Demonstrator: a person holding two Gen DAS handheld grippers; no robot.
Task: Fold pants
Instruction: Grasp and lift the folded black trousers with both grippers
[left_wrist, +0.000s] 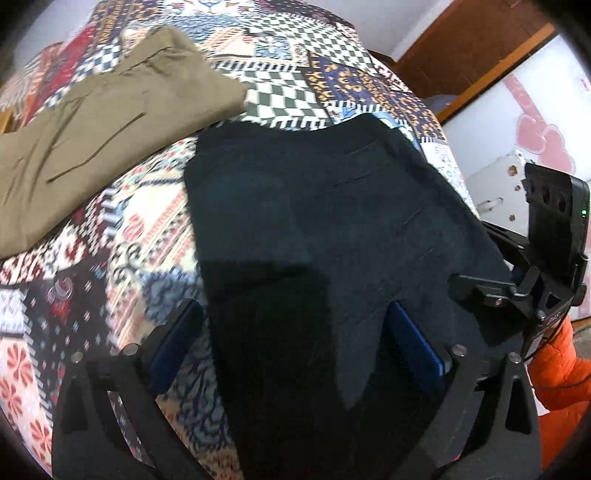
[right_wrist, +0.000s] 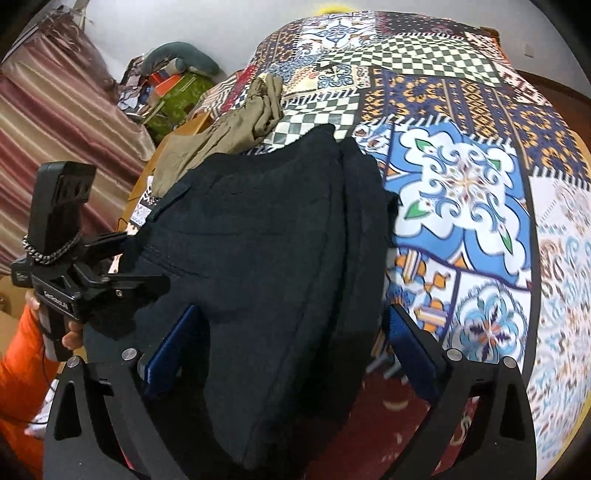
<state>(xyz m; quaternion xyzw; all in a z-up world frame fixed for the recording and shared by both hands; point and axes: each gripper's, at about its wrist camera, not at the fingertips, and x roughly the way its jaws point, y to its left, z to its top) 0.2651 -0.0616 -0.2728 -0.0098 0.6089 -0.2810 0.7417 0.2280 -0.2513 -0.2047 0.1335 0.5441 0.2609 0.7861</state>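
Left wrist: left gripper (left_wrist: 291, 332) jaws spread wide, black pants (left_wrist: 325, 229) lying between the blue pads (left_wrist: 413, 339), not pinched. Folded on patterned bedspread (left_wrist: 332, 81), khaki pants (left_wrist: 110, 122) just beside.

Right wrist: right gripper (right_wrist: 291, 332) likewise released, straddling black pants (right_wrist: 266, 258). Left gripper (right_wrist: 122, 288) alongside at the cloth's edge.

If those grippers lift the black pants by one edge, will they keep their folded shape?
Probably not: the black pants look soft, draping limply over the bed's edge. The stacked layers would likely sag and slide apart. Thick fabric, so probably fairly heavy.
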